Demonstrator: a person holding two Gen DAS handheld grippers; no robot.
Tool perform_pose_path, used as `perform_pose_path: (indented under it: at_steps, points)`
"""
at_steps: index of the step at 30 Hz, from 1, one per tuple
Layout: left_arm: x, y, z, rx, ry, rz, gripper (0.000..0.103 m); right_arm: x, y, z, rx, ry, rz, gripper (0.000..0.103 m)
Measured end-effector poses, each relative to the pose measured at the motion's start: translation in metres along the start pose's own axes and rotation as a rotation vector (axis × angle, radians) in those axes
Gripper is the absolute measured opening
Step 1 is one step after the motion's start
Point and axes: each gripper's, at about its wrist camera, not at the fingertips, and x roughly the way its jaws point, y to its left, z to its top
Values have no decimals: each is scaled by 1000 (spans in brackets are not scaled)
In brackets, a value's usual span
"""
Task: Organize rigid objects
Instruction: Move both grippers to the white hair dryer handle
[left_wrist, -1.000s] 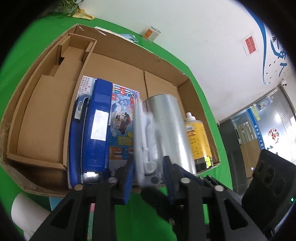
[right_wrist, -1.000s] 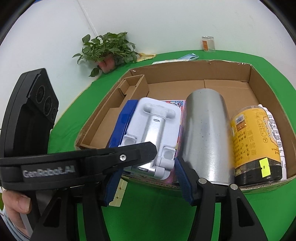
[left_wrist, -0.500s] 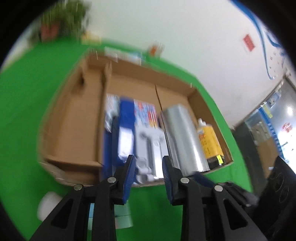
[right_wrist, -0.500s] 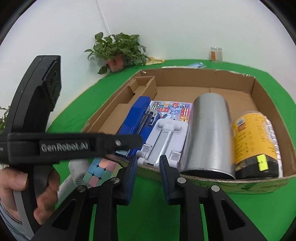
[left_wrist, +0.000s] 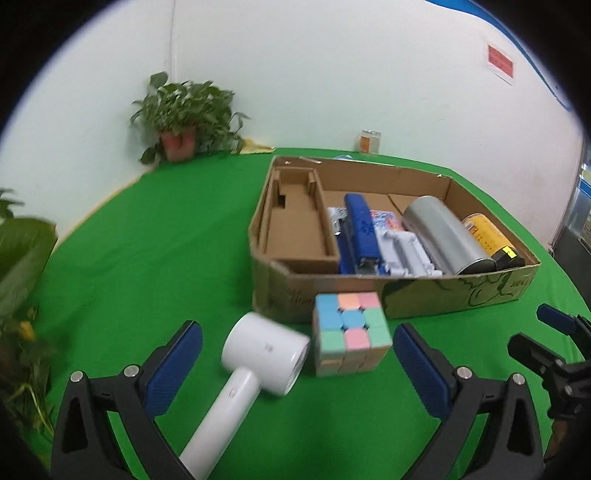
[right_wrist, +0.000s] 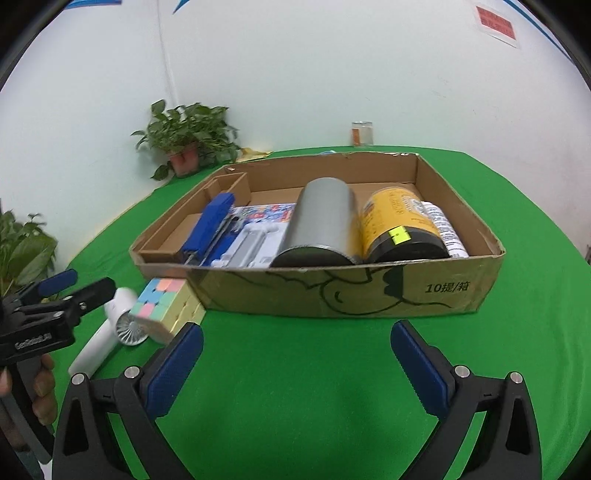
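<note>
A cardboard box on the green table holds a blue stapler, a white phone stand, a silver cylinder and a yellow jar. A pastel cube and a white hair dryer lie on the table in front of the box. My left gripper is open and empty, just short of the dryer and cube. My right gripper is open and empty in front of the box.
A potted plant stands at the far left by the wall, a small glass jar behind the box. Leaves crowd the left table edge. The box's left compartment holds nothing.
My left gripper let go of the white phone stand, which now lies in the box. Both grippers pulled back from the box and opened wide.
</note>
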Motion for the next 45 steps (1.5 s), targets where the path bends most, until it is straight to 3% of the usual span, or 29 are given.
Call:
perform_pose_path:
  at_steps: [6, 10, 11, 12, 14, 16, 18, 20, 27, 30, 35, 42, 45]
  points:
    - [-11, 24, -11, -15, 49, 47, 102, -15, 21, -22, -81, 40, 145, 102]
    - [-1, 40, -23, -22, 161, 104, 101, -18, 31, -40, -97, 83, 227, 102]
    - [4, 46, -29, -48, 212, 89, 93, -18, 33, -45, -97, 94, 237, 102]
    - [8, 49, -34, -68, 244, 61, 78, -18, 36, -49, -96, 104, 246, 102]
    - [13, 52, -43, -104, 315, 4, 65, -18, 38, -57, -89, 128, 264, 102]
    - [13, 48, -50, -94, 344, -4, 53, -21, 40, -64, -81, 143, 269, 102]
    - [9, 39, -56, -77, 355, -42, 34, -23, 37, -69, -72, 154, 272, 102]
    - [9, 27, -63, -69, 381, -80, 26, -25, 32, -74, -62, 169, 271, 102]
    - [-3, -11, -76, -98, 401, -142, 28, -36, 15, -84, -32, 198, 276, 102]
    - [-11, -33, -85, -137, 436, -242, 35, -47, 8, -89, -43, 201, 288, 102]
    - [-23, -78, -97, -113, 474, -428, 50, -71, -5, -101, -91, 205, 287, 102]
    - [-19, -58, -91, -246, 472, -476, 51, -91, 6, -104, -192, 166, 304, 102]
    - [-10, -44, -85, -286, 476, -508, 51, -80, 21, -100, -199, 190, 346, 95]
